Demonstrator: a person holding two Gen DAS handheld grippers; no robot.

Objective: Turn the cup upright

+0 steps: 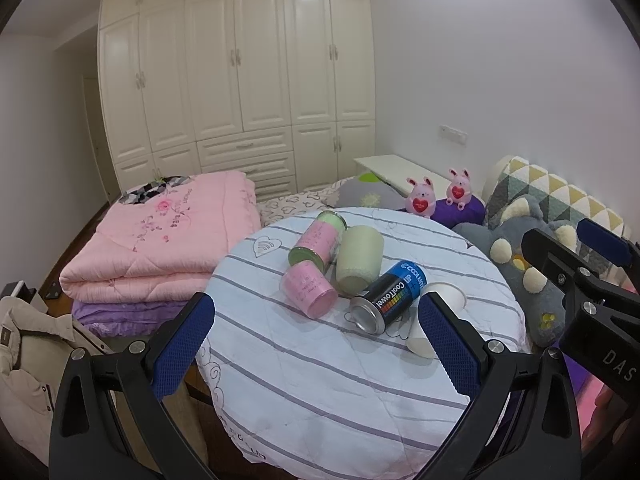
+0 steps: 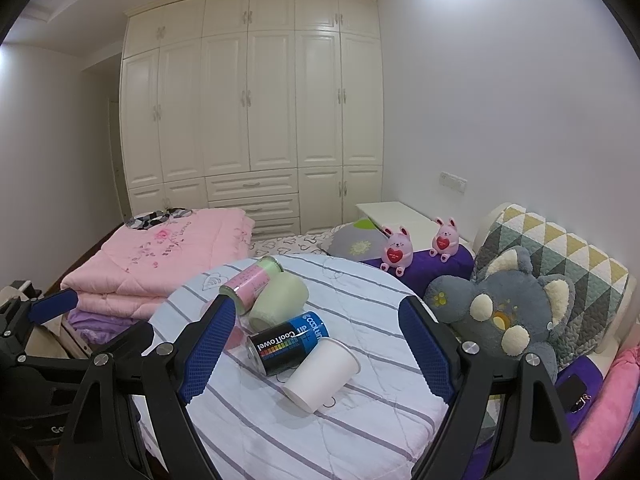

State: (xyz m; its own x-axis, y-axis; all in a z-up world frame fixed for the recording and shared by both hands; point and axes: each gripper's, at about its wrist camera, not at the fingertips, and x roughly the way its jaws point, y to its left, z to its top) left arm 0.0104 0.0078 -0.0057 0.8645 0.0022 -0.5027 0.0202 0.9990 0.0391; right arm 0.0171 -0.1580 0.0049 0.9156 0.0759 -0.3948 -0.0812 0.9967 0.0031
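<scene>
A white paper cup [image 2: 322, 374] lies on its side on the round striped table [image 2: 360, 432], its mouth pointing up and to the right, next to a blue and black can [image 2: 286, 342]. In the left wrist view the cup [image 1: 434, 312] is partly hidden behind my right finger. My right gripper [image 2: 316, 352] is open and empty, with the cup between and just beyond its fingers. My left gripper [image 1: 316, 344] is open and empty, held above the near part of the table [image 1: 320, 400].
A pale green cup [image 1: 358, 264], two pink cans [image 1: 316, 240] [image 1: 310, 288] and the blue can [image 1: 390, 296] lie in a cluster mid-table. A folded pink quilt [image 1: 160, 240] lies left. A grey plush toy [image 2: 504, 312] and pillows are right.
</scene>
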